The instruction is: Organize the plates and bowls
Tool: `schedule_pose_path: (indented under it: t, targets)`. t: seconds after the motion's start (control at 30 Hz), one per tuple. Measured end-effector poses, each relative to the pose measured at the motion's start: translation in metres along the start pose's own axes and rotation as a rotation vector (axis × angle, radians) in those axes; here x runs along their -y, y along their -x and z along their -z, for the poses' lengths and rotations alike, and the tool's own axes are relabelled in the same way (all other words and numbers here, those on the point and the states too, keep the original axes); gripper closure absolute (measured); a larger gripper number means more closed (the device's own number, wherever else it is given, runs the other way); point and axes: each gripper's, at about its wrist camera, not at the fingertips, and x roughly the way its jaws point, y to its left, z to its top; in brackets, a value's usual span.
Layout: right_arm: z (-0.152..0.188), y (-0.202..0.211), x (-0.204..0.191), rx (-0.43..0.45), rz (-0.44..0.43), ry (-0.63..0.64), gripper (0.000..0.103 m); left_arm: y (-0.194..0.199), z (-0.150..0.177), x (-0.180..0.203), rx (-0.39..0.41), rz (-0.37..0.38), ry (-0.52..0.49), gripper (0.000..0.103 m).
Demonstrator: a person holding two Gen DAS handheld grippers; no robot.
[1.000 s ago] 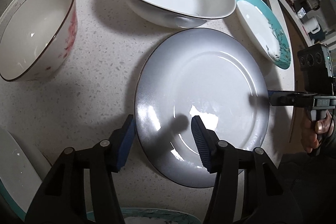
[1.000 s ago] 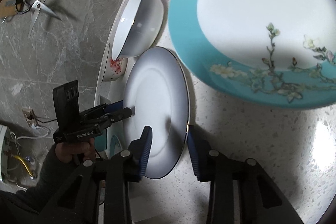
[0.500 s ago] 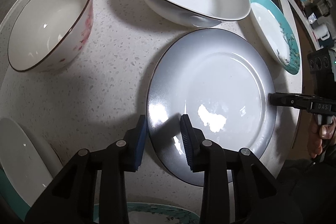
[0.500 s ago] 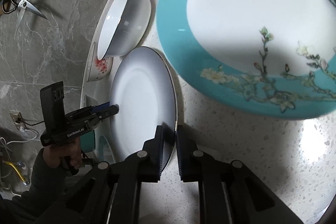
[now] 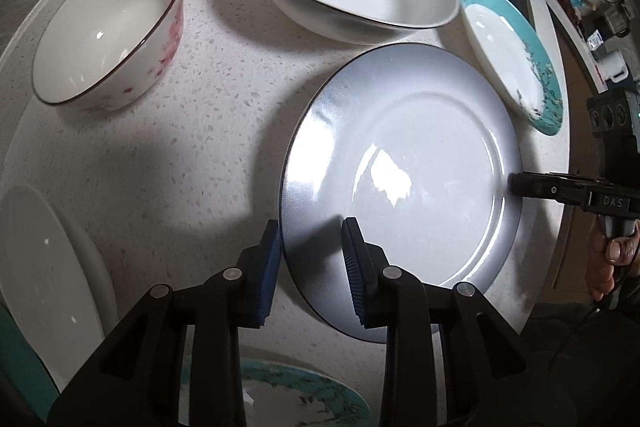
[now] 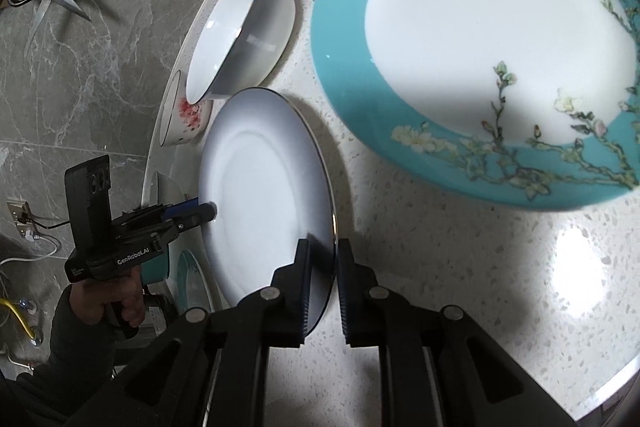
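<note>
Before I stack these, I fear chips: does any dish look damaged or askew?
No chips or cracks show. The grey plate sits tilted, its rim inside both the left gripper and right gripper.

The left gripper (image 5: 310, 259) reaches forward at a low angle, its jaws closed on the rim of the grey plate (image 5: 404, 163), one blue pad under the edge, one on top. The right gripper (image 6: 322, 277) pinches the opposite rim, jaws nearly together. A bare hand (image 6: 108, 301) grips the left handle.
</note>
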Motion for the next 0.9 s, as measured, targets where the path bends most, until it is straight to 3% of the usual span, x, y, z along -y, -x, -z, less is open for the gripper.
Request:
schedule_pose_path:
  t: [0.6,0.9]
  targets:
    - [0.036,0.034,0.024,-0.073,0.009,0.007,0.087,0.005,0.055,0.084,-0.052,-0.003,0.042,0.076]
    - [0.041,0.027,0.032,-0.117,0.012,0.046,0.087,-0.005,0.081,0.086,-0.061,-0.031,0.072,0.076]
